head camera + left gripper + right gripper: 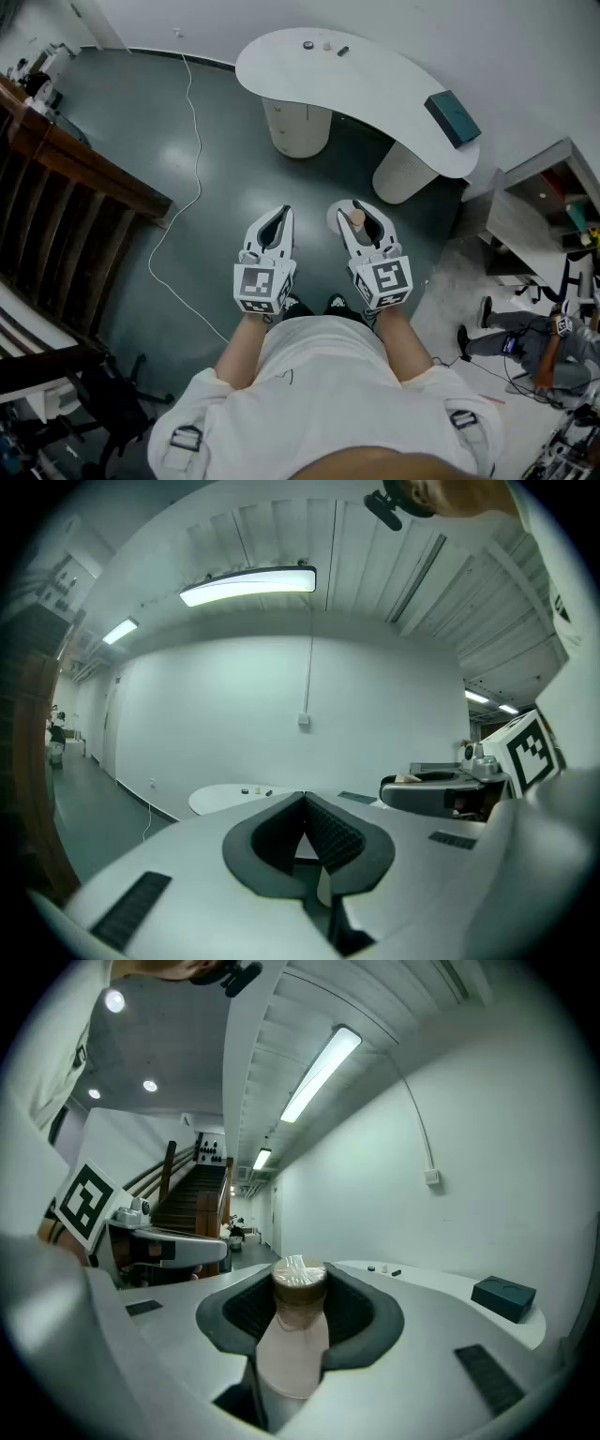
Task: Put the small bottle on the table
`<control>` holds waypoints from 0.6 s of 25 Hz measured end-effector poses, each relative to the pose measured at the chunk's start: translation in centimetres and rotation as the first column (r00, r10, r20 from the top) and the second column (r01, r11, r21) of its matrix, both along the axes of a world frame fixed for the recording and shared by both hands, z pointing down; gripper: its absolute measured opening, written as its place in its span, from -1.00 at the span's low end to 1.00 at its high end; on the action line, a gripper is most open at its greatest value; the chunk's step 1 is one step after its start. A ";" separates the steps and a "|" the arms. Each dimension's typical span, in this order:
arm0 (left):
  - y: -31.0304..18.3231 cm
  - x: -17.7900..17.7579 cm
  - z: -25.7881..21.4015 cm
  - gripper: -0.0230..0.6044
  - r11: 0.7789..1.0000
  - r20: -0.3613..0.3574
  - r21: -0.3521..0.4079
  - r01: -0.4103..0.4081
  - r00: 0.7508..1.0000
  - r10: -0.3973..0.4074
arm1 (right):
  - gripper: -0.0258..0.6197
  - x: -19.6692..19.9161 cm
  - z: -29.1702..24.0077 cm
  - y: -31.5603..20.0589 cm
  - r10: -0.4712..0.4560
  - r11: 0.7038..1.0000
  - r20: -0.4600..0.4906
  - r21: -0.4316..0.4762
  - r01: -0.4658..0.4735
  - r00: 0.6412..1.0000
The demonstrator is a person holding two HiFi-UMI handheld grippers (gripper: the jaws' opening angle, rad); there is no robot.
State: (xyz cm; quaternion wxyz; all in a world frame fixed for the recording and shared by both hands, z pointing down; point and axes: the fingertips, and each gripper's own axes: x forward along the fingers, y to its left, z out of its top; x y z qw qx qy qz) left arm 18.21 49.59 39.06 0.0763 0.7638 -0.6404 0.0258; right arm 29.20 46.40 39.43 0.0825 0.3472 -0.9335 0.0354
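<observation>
Right tongs pinch a small pale-pink, brown-capped bottle above the dark floor.
It stands upright, cap up, long axis crossing the tongs; contents unclear. The curved white bench lies well ahead. Left tongs are pressed together, empty.

White table with teal box
</observation>
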 end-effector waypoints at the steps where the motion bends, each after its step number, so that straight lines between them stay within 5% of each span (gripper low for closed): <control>1: 0.2 -0.3 0.0 -0.89 1.000 -0.001 -0.002 -0.002 1.000 0.002 | -0.53 -0.2 0.0 0.1 0.005 1.000 0.004 -0.005 -0.005 1.000; 15: 0.9 -6.0 3.1 -0.89 0.998 -0.019 -0.068 -0.006 1.000 0.005 | -0.53 -4.5 2.5 0.1 0.041 0.997 0.002 -0.066 -0.041 0.999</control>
